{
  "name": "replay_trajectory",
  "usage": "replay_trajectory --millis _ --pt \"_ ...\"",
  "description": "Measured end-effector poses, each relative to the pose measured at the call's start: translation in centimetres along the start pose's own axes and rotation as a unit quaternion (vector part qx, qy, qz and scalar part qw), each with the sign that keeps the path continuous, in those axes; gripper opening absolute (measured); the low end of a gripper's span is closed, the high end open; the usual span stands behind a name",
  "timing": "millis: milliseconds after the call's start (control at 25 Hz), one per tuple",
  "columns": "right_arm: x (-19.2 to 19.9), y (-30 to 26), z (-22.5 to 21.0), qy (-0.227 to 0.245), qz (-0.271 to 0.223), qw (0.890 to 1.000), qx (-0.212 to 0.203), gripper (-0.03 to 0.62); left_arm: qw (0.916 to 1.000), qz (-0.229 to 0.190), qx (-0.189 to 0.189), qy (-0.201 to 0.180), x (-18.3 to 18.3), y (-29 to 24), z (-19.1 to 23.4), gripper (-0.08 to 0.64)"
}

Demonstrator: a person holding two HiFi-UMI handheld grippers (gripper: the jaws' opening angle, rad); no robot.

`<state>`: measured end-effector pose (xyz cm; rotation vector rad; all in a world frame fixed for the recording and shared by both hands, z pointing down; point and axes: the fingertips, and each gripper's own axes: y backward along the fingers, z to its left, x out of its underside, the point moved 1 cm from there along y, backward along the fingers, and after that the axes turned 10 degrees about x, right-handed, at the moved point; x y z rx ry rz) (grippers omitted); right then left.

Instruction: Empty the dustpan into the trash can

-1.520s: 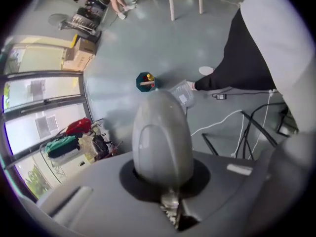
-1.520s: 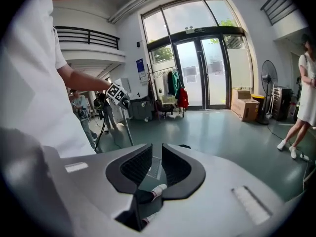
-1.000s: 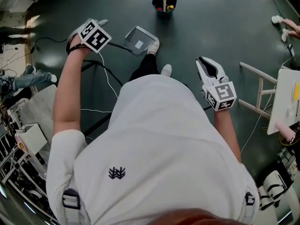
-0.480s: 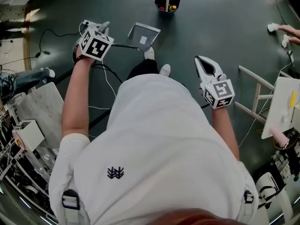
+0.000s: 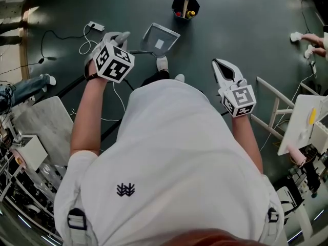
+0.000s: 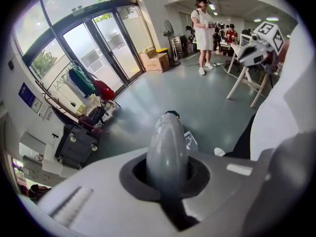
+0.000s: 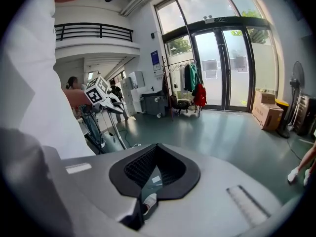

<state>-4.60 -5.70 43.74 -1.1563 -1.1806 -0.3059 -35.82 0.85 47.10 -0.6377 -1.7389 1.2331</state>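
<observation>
- Your left gripper point(image 5: 121, 39) is clamped on the rounded grey plastic handle point(image 6: 167, 154) of the grey dustpan point(image 5: 160, 39). The left gripper view shows the jaws tight around it.
- From the head view, the dustpan's tray sits between your left gripper and the small black octagonal trash can point(image 5: 185, 6), near it but not over it.
- Only the head view shows coloured items inside the can.
- Your right gripper point(image 5: 220, 67) hangs at your side. The right gripper view shows its jaws closed on nothing.
- The dark green glossy floor point(image 5: 246, 24) carries white cables point(image 5: 88, 40).
- The gripper views add tall glass doors point(image 7: 224, 65), a coat rack point(image 6: 84, 83) and cardboard boxes point(image 6: 154, 60).
</observation>
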Motion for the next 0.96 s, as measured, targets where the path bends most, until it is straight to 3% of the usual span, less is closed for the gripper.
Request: replay_trajectory --millis 440,960 --pt "-3.7 -4.9 1.4 0.024 0.011 1.0 -0.014 0.002 0.9992 -0.004 0.024 -0.031 0.3 -0.7 1.9 0.055" --pt "-3.7 -6.1 2.1 0.031 0.022 0.999 -0.001 0.002 0.9976 -0.006 0.033 -0.06 0.6 -1.9 2.5 0.057"
